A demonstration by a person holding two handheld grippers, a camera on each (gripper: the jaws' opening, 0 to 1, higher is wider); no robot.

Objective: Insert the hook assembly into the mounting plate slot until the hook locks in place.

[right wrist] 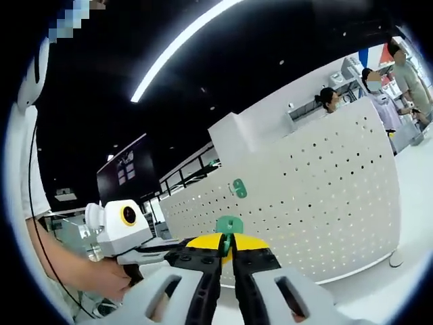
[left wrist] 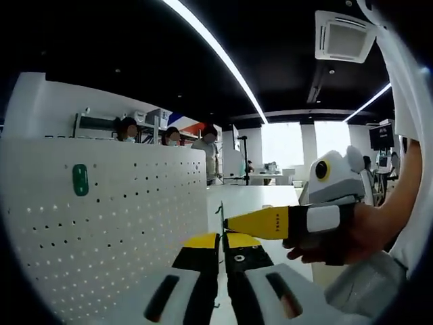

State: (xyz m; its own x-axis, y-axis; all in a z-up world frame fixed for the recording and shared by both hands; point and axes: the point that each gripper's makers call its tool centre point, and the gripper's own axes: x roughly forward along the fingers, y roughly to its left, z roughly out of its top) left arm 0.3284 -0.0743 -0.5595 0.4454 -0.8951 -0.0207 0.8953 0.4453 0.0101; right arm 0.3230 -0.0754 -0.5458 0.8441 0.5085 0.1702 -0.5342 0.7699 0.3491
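So you are partway in: one green oval plastic hook piece already sits on the white perforated pegboard plate, high on its face, and a second green plastic hook assembly is still off the board. You have that second piece pinched at the tips of your right gripper, whose yellow-tipped jaws are closed on it with only a thin seam between them. In the right gripper view the held hook hangs just below the mounted green piece and appears short of the plate, so by my reading the insertion and the lock remain to be done.

Your left gripper has its jaws drawn together too, with a thin dark stem rising between the tips; whether it truly grips that stem I cannot tell.

The plate stands upright on a white tabletop. Around you is an open office with a dark ceiling, long light strips, a ceiling air vent, and people behind the board.
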